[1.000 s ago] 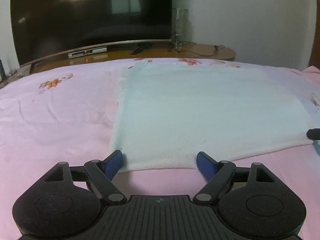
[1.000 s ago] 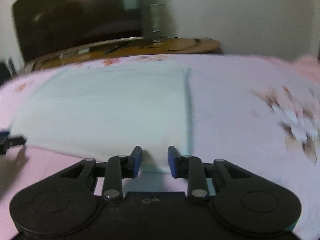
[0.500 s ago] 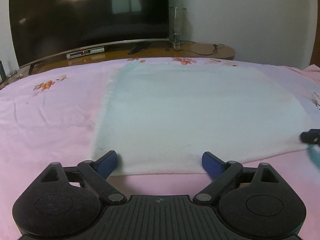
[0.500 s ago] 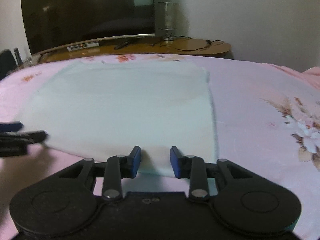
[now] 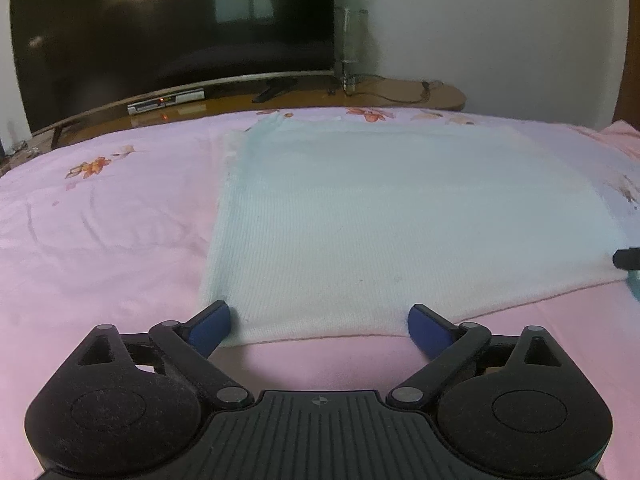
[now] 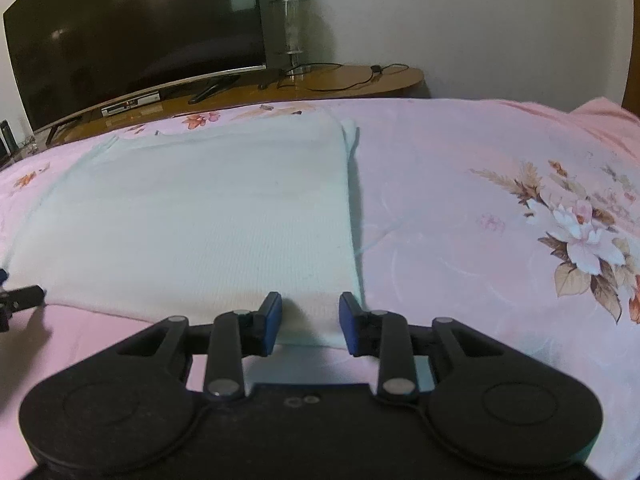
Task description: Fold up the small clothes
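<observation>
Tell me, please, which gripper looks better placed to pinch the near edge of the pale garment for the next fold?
Probably the right gripper: its narrow jaws already straddle the garment hem at the corner. The left gripper has just been opening and stands wide.

No readable text, label, brand or number in either view. Set-top box point(image 5: 166, 101) under television point(image 5: 172, 36) shows small lit red display, too small and blurred to read. Gripper bodies bear only tiny unlettered marks.
</observation>
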